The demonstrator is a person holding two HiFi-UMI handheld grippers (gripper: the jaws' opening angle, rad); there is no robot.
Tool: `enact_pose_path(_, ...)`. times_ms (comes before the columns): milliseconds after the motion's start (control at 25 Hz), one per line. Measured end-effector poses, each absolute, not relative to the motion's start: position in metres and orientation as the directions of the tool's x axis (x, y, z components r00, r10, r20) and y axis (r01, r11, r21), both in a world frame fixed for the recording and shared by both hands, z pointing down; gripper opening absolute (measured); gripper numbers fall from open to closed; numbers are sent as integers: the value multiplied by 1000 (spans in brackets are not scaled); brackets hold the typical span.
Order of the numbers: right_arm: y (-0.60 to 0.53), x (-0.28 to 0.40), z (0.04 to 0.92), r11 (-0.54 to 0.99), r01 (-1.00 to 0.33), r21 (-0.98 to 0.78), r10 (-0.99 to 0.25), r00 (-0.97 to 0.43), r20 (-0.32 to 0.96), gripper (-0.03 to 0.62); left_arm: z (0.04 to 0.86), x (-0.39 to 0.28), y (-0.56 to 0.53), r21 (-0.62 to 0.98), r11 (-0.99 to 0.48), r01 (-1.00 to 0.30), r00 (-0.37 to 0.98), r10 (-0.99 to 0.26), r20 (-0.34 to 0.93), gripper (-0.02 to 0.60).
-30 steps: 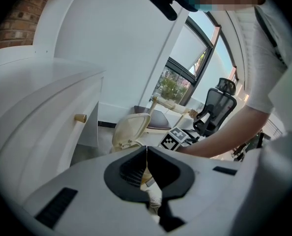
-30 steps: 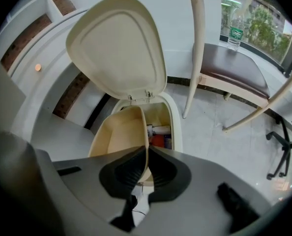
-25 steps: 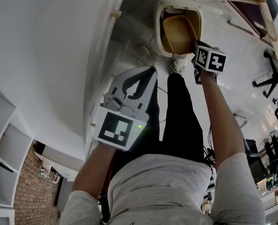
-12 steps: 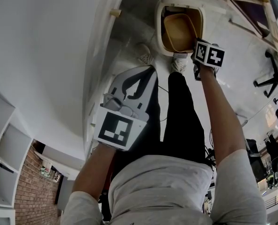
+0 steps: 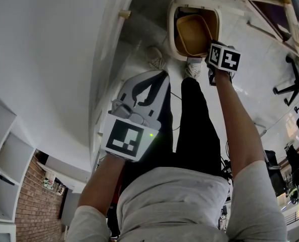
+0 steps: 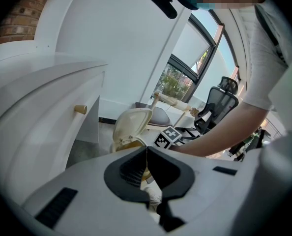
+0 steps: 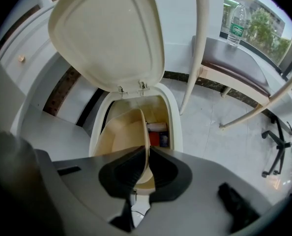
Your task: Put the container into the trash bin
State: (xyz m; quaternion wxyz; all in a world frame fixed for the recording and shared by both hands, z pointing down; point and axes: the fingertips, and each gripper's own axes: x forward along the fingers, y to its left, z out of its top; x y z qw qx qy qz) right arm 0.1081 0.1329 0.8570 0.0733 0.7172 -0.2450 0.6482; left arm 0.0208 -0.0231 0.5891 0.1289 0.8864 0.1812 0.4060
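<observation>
Tan container (image 5: 192,34) held at the mouth of an open trash bin (image 5: 172,29), upper centre of the head view.
The right gripper (image 7: 147,156) pinches the container's thin rim between its jaws, above the bin's opening (its lid (image 7: 109,33) stands raised behind). The left gripper (image 6: 146,150), centre left of the head view, has its jaws pressed together on nothing, well apart from the bin.

Container (image 5: 191,35) in trash bin (image 5: 170,30), chair (image 7: 234,60) just beyond
</observation>
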Motion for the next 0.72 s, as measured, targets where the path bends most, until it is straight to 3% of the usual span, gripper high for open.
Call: enact_pose_path(720, 126, 111, 850, -851, -476, -222, -289, 71, 955, 59, 588, 16, -21, 381, -898, 219, 606, 431, 668, 18)
